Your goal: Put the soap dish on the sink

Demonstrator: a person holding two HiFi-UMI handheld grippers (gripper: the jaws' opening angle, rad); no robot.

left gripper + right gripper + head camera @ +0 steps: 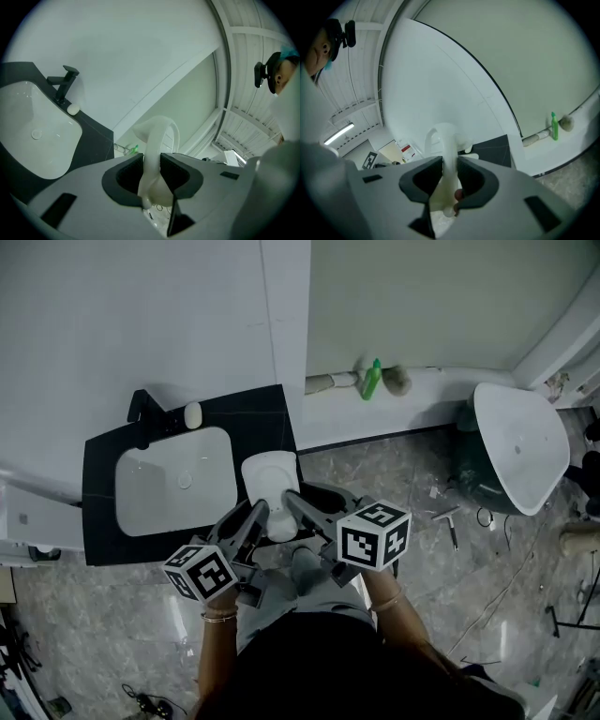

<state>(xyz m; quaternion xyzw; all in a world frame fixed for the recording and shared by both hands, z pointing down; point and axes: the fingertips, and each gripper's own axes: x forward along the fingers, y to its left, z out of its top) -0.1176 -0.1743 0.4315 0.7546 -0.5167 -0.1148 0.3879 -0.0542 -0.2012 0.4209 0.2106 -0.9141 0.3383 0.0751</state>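
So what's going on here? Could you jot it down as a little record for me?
Held thing: white soap dish
Left gripper: shut on the soap dish
Right gripper: shut on the soap dish too
Where: in the air by the right end of the black counter, not set down yet
Sink: white basin, black tap, small white oval beside the tap
Elsewhere: green bottle on the wall ledge; second washbasin off to the right
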